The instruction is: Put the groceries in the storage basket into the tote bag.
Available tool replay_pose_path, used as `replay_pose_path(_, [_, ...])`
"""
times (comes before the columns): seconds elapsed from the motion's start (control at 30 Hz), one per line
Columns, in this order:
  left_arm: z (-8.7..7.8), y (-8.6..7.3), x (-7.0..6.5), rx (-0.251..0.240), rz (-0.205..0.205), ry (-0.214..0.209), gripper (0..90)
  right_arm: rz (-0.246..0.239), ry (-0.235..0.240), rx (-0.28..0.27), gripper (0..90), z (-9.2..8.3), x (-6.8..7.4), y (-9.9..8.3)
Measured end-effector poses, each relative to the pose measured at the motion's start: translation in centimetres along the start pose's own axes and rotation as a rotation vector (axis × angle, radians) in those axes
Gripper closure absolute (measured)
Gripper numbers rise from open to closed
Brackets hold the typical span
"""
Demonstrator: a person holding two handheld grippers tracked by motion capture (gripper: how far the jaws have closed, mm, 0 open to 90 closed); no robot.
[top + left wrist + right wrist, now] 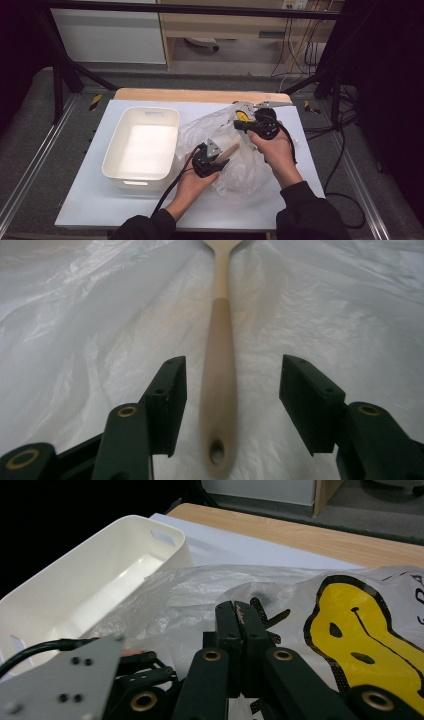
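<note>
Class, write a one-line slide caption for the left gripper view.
Open left gripper straddles a wooden spoon handle lying on a clear plastic bag, fingers not touching it.

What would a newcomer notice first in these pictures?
Probably the crumpled clear plastic bag in the middle of the table, with its yellow smiley print beside the right gripper, whose jaws are shut on the film. Next, the beige spoon lying on the bag between the open jaws of the left gripper, and the empty white bin left of the bag.

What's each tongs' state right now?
Left tongs: open, spoon handle between the jaws, not gripped.
Right tongs: closed, pinching the plastic bag.
</note>
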State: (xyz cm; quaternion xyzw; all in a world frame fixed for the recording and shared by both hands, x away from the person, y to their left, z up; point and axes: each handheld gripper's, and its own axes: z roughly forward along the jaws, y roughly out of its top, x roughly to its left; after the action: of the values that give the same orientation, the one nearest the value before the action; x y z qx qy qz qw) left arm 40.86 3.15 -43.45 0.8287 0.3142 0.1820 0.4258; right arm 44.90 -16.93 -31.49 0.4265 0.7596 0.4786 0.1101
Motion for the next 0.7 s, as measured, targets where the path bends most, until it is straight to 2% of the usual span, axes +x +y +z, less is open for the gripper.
replay_pose_path(0.23, [-2.6,-0.9,-0.8,-0.026,-0.007,-0.037,42.0,0.02,0.003,0.012,90.0,1.0,-0.3,-1.3])
replay_pose_path(0.4, [-4.0,-1.4,-0.9,-0.043,-0.012,-0.047,40.6,0.024,-0.001,0.004,90.0,1.4,-0.2,-1.8])
replay_pose_path(0.57, [-4.9,-1.7,-1.0,-0.046,-0.035,-0.087,36.0,0.057,-0.003,-0.005,90.0,1.5,-0.6,-2.8])
replay_pose_path(0.7, [-6.0,-1.7,-1.1,-0.053,-0.053,-0.101,30.9,0.061,-0.014,-0.011,90.0,1.8,-0.8,-3.7])
